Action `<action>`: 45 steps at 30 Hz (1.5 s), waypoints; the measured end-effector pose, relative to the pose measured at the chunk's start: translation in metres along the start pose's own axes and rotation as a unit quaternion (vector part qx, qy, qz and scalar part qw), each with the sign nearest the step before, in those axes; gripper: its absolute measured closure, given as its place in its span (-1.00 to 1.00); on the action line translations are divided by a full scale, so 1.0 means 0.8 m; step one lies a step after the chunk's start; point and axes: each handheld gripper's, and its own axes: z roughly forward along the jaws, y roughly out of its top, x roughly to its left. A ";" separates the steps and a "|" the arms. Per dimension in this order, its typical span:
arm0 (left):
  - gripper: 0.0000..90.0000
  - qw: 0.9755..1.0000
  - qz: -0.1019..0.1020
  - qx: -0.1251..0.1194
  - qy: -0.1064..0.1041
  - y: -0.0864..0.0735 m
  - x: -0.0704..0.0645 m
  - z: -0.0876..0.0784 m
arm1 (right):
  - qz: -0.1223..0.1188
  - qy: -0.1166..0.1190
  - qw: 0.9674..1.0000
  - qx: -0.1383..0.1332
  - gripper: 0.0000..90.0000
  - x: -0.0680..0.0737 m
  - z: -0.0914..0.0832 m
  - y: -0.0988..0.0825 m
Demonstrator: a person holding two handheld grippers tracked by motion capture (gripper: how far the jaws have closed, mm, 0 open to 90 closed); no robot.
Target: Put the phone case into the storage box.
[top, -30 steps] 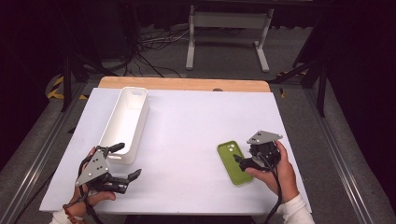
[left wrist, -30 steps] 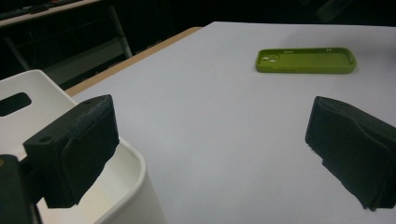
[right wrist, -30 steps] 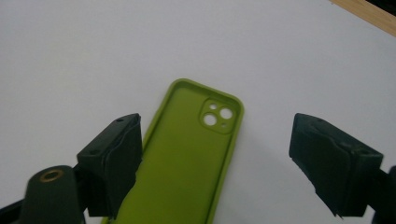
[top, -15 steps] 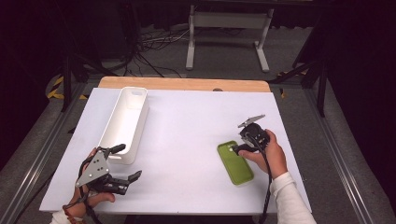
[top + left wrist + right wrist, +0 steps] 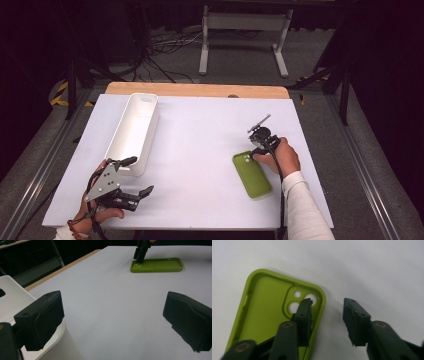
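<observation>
The green phone case (image 5: 252, 174) lies flat at the worktop's four o'clock. Its top rim is straddled by the right gripper (image 5: 327, 312), whose jaws have just been closing but are not yet pressed on it. Next, the rim is likely to be pinched and lifted. The left gripper (image 5: 133, 176) is spread wide and empty.

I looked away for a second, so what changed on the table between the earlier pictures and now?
The right gripper moved to the green phone case's far end, tipped downward; its jaws have just been closing astride the case's side wall, not yet gripping. The left gripper, white bin and case stayed put.
</observation>
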 end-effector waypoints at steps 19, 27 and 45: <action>-0.91 1.000 -0.001 0.007 -0.012 -0.001 -0.004 0.005 | 0.008 -0.017 1.000 0.013 0.94 0.009 0.004 0.007; -0.90 1.000 -0.001 0.007 -0.015 -0.001 -0.004 0.005 | 0.014 -0.022 1.000 0.001 0.95 0.009 0.004 0.004; -0.90 1.000 -0.001 0.008 -0.012 0.000 -0.004 0.004 | 0.053 -0.026 0.990 -0.125 0.96 0.001 -0.041 -0.012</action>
